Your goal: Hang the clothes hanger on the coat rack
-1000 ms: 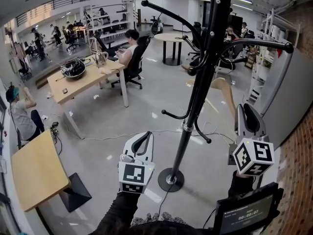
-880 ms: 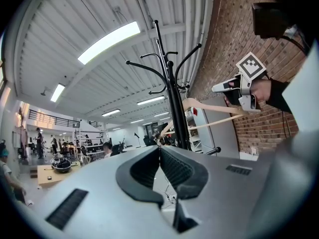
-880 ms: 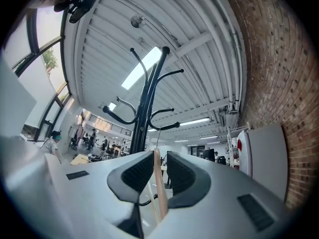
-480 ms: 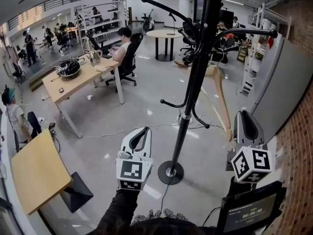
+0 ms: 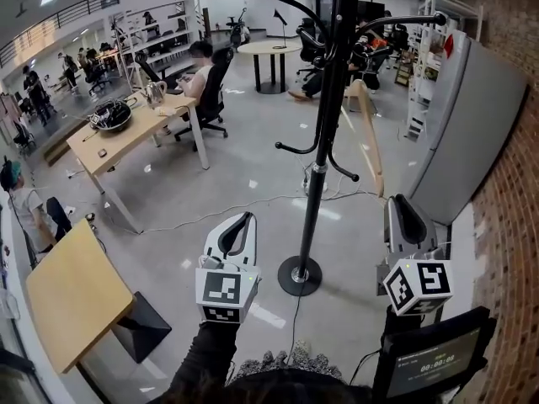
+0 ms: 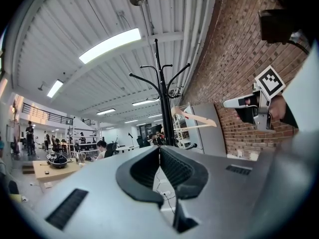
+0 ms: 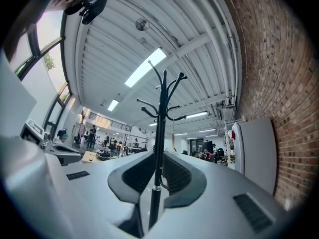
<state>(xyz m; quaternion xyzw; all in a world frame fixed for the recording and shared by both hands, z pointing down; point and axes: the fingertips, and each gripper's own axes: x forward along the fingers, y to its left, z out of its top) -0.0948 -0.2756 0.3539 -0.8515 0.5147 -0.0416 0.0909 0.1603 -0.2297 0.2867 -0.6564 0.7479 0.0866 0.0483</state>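
Wooden clothes hanger (image 6: 197, 118) already hangs hook-up from an arm of the coat rack (image 5: 324, 124), so the job looks done. Its long axis runs roughly level, one end toward you. Your left tool (image 6: 159, 149) is pressed together and your right tool (image 7: 159, 154) barely parted, both empty.

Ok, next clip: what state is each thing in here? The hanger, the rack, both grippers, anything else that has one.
coat rack, upright on its round base
clothes hanger, hanging on the coat rack, clear of both grippers
left gripper, shut, nothing between the jaws
right gripper, jaws slightly apart, holding nothing; the rack's pole shows far off through the gap
display, lit
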